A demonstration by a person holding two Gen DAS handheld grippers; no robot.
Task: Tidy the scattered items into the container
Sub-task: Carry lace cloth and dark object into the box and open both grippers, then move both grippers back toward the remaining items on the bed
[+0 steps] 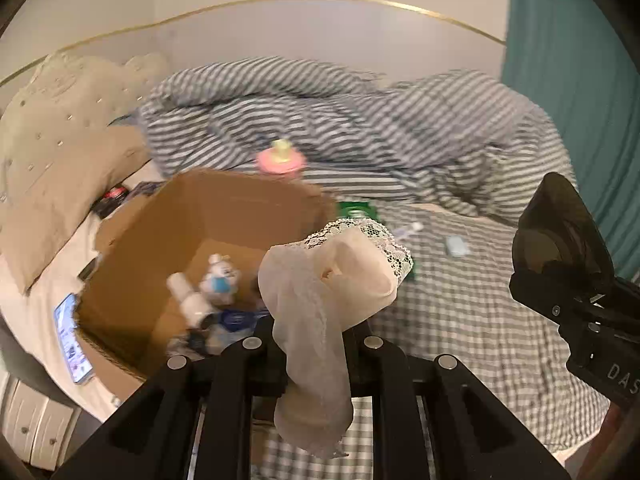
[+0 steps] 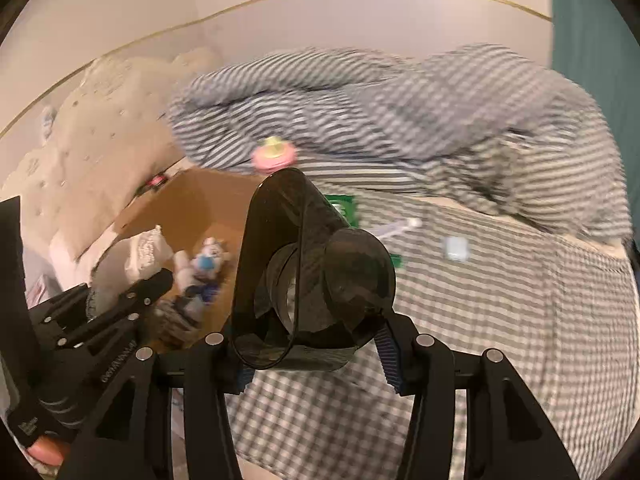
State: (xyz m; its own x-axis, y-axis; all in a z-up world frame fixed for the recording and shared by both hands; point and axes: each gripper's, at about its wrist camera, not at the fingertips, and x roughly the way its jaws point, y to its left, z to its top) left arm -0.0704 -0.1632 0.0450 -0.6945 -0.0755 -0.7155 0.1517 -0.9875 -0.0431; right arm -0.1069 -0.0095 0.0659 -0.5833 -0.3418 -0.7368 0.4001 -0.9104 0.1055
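My left gripper [image 1: 310,326] is shut on a cream lace-trimmed stocking [image 1: 332,276], held above the near right corner of the open cardboard box [image 1: 168,216]; it also shows in the right wrist view [image 2: 132,264]. The box holds a white bunny toy [image 1: 220,276], a white tube [image 1: 188,296] and blue packets. My right gripper [image 2: 312,344] is shut on a dark translucent tape dispenser [image 2: 304,264], held over the bed right of the box; it shows at the right in the left wrist view [image 1: 560,248]. A pink toy [image 1: 280,160], a green packet [image 1: 356,212], a toothbrush-like stick [image 1: 406,230] and a small white case [image 1: 456,246] lie on the bed.
A striped duvet [image 1: 360,120] is bunched at the back of the checked bedsheet [image 1: 460,320]. Beige pillows [image 1: 60,152] lie left of the box. A phone [image 1: 72,340] lies by the box's left side. A teal curtain [image 1: 580,80] hangs on the right.
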